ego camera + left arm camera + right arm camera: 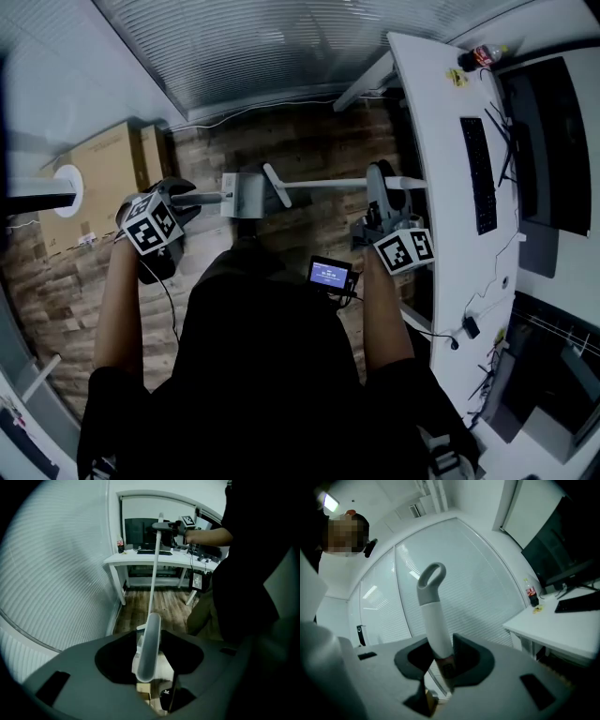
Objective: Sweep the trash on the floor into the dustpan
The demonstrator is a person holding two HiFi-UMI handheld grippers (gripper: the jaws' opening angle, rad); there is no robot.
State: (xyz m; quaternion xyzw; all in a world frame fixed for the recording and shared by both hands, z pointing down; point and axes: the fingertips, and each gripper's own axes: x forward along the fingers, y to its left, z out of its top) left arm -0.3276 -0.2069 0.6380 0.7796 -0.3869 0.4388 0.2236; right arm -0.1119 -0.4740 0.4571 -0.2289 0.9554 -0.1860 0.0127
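Observation:
In the head view my left gripper [184,202] is at the left, around the grey handle [204,197] of the upright dustpan [242,194]. In the left gripper view that handle [147,646] lies between the open jaws with room on both sides. My right gripper [380,214] is shut on the broom's grip [435,634], whose grey loop end [431,579] sticks up past the jaws. The white broom pole [153,569] runs from beside the dustpan up to the right gripper [178,527]. No trash shows on the wood floor [309,225].
A white desk [441,169] with a keyboard [476,173], a monitor and a bottle [483,54] runs along the right. Cardboard boxes [103,178] stand at the left. A wall of blinds [272,47] closes the far side. A small lit screen [330,274] hangs at the person's waist.

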